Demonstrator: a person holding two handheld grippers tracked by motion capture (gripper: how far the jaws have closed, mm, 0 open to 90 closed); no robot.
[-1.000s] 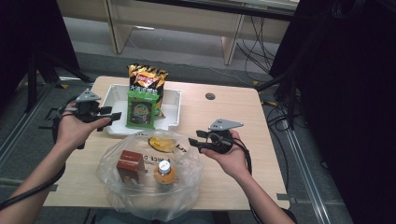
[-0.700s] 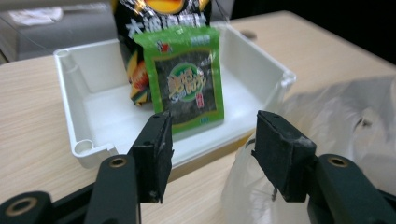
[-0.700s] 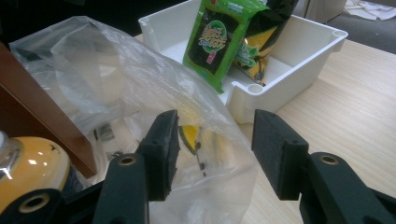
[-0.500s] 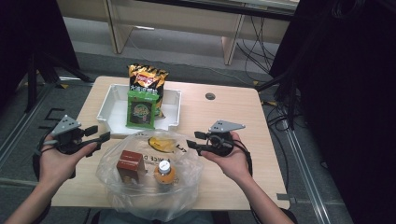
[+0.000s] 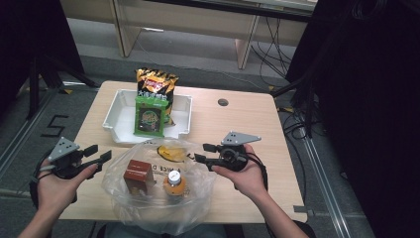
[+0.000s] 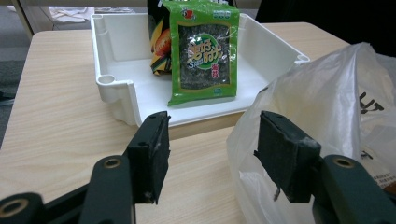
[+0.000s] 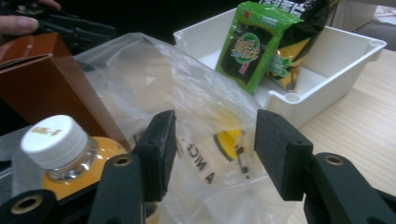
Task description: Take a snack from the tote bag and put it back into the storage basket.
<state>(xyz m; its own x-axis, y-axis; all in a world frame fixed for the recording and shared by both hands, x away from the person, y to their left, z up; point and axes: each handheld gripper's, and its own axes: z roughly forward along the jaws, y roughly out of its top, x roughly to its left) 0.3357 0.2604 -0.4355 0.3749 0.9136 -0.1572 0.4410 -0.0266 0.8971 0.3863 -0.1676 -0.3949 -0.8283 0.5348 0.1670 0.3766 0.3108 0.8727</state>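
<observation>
High view first: a clear plastic bag [image 5: 158, 196] is lying at the near edge of the wooden table [image 5: 237, 124], with a brown box [image 5: 138, 174], an orange-labelled bottle [image 5: 174, 182] and a yellow packet [image 5: 171, 152] sitting inside it; a white tray [image 5: 116, 114] is standing beyond it at the far left, with a green seaweed packet [image 5: 150, 115] propped upright against a dark snack bag [image 5: 156, 84] in it; the left gripper [image 5: 97, 153] is being held just left of the bag and the right gripper [image 5: 199, 152] at the bag's right rim, both pointing inward; in the left gripper view the jaws are standing apart with nothing between them, the right pad just beside the bag's film, whether touching it cannot be told; in the right gripper view the jaws, which have just been opening, are being held wide over the bag's crumpled rim, with film showing through the gap beyond them but not being pressed by the pads; judging from this, goods are being moved from the bag into the tray, and the step in hand is being read as the approach for the next pick; the next move is being judged to call for one gripper pinning or spreading the bag's mouth while the other is being lowered past the loose film onto the box or the bottle; care is being called for so that film is not being caught between the pads and the item.
</observation>
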